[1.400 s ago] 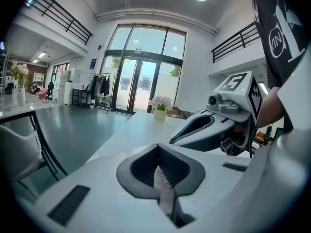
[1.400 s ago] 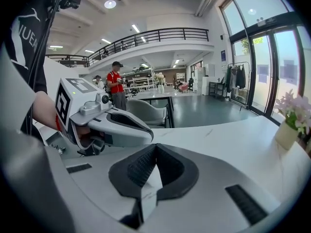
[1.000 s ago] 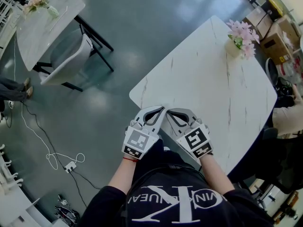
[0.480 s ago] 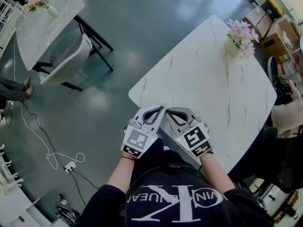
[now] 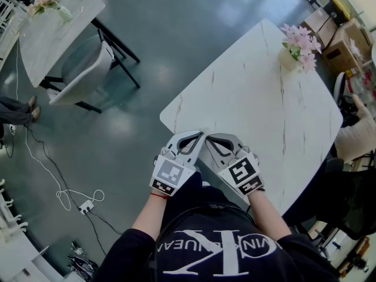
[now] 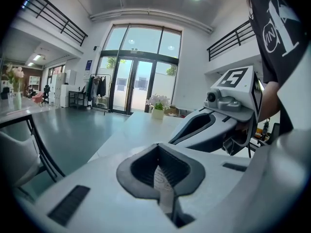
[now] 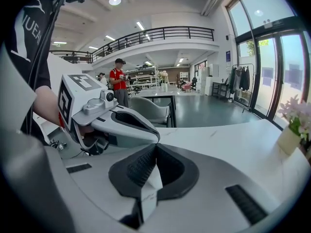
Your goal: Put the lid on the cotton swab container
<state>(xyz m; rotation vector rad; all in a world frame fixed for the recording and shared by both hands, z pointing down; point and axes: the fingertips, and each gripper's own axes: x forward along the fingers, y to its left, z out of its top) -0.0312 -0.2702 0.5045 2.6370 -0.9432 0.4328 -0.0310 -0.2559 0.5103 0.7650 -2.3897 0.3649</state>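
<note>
Left tongs [image 5: 200, 137]: shut, the tips together, with nothing between the dark pads; the left gripper view [image 6: 157, 148] shows only a strip of worktop through the gap behind them.
Right tongs [image 5: 209, 138]: shut too, tips meeting, and empty, as the right gripper view [image 7: 155, 147] shows.
Placing of the tongs: side by side and tilted towards each other, with the tips almost touching, over the near corner of the worktop and close in front of the person's body.
Marker cubes: one on the back of each of the tongs, left [image 5: 171, 177] and right [image 5: 242, 175].
Worktop [image 5: 264, 110]: white marble with thin grey veins.
Vase of pink flowers [image 5: 298, 47]: upright at the far corner of the worktop, well apart from both tongs.
Cotton swab container and lid: no view shows them.
Floor [image 5: 176, 34]: dark and glossy, with a white cable [image 5: 64, 192] lying on it to the left.
Second table [image 5: 53, 28]: far left, with a grey chair [image 5: 82, 75] pushed against it.
Cardboard boxes [image 5: 343, 49]: beyond the worktop's far right corner.
</note>
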